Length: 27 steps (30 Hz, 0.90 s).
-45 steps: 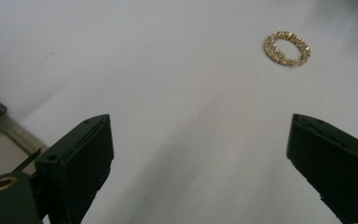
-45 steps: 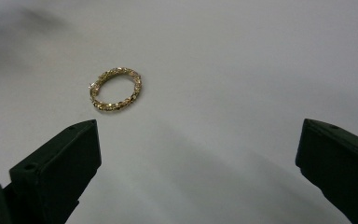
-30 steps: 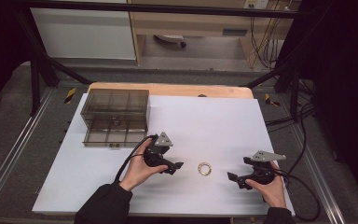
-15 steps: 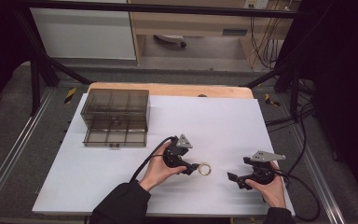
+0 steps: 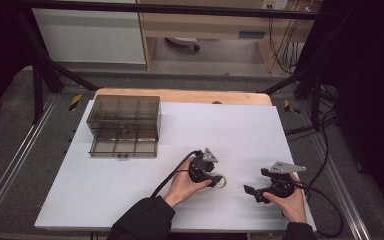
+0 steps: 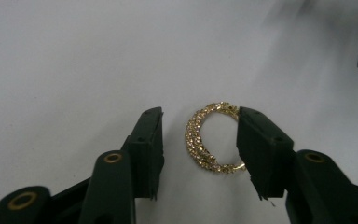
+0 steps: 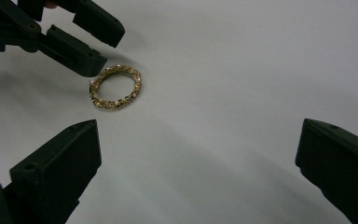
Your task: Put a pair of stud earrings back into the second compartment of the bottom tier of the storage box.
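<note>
A gold bracelet set with small stones (image 6: 204,140) lies flat on the white sheet (image 5: 130,185), right of centre near the front. My left gripper (image 6: 199,117) is open and straddles it, one jaw on each side, the right jaw at the bracelet's rim. From above, the left gripper (image 5: 216,182) sits right at the bracelet (image 5: 222,181). My right gripper (image 5: 252,194) rests to the right of it, held low over the sheet. In its own view the right gripper (image 7: 198,140) stands wide open with nothing between its jaws, and the bracelet (image 7: 116,87) lies ahead to the left.
A smoke-tinted plastic drawer box (image 5: 125,122) stands at the back left of the sheet, its lowest drawer pulled out toward me. A wooden table edge (image 5: 180,95) runs behind. Cables (image 5: 320,170) trail off the right side.
My left gripper has travelled right across the sheet and now has its jaws on either side of the bracelet. The right gripper has stayed where it was.
</note>
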Tool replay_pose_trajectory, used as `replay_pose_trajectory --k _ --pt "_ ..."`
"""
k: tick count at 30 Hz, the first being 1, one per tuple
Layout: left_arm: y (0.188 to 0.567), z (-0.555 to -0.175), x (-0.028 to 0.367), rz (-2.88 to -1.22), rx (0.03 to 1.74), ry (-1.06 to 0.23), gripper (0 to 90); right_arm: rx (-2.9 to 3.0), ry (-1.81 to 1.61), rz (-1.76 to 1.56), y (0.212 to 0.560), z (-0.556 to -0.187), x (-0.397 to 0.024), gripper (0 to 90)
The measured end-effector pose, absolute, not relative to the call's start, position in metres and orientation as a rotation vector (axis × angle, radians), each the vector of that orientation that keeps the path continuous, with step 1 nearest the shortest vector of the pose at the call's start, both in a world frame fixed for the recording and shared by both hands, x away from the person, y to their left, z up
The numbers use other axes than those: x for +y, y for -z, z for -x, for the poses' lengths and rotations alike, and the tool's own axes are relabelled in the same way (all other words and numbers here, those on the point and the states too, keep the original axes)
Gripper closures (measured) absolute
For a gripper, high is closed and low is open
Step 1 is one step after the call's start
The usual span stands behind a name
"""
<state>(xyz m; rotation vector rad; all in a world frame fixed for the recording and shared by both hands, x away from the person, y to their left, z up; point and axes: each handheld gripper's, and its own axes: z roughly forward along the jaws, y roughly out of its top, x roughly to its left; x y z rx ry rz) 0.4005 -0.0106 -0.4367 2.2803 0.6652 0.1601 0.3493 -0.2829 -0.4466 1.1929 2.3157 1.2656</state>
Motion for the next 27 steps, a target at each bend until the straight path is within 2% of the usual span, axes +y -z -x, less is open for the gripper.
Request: replay_pose_trajectory --k 1,9,27 --pt "0.437 -0.401 -0.011 -2.284 0.665 -0.164 58.4 2.317 -1.264 -1.189 0.447 -0.35 -0.283 0.7" --pt "0.443 -0.4 -0.018 -2.302 0.665 -0.182 71.8 2.318 -1.266 -1.191 0.447 -0.349 -0.283 0.8" --pt "0.444 -0.401 -0.022 -2.33 0.634 -0.228 85.6 2.317 -1.269 -1.187 0.447 -0.349 -0.283 1.0"
